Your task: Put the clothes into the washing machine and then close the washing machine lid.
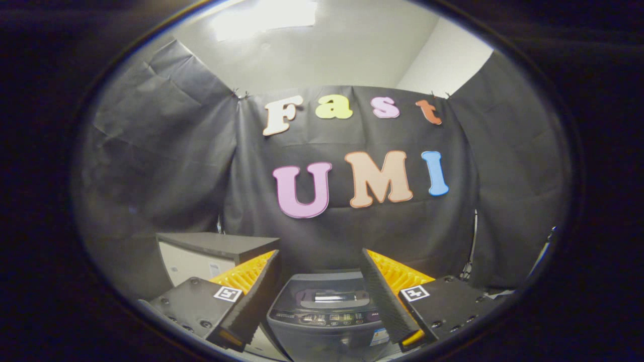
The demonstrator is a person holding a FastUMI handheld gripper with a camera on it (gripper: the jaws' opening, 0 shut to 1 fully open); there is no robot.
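While tool (322, 322) hangs released, fingers apart and empty, with washing machine (324, 314) between them just ahead, lid (327, 296) down: lower toward lid's front edge, then lift squarely.

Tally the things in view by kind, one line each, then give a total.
Washing machine, lid down, seen between the fingers: 1
Cabinet or box beside the washer: 1
Gripper, fingers apart, holding nothing: 1
Total: 3
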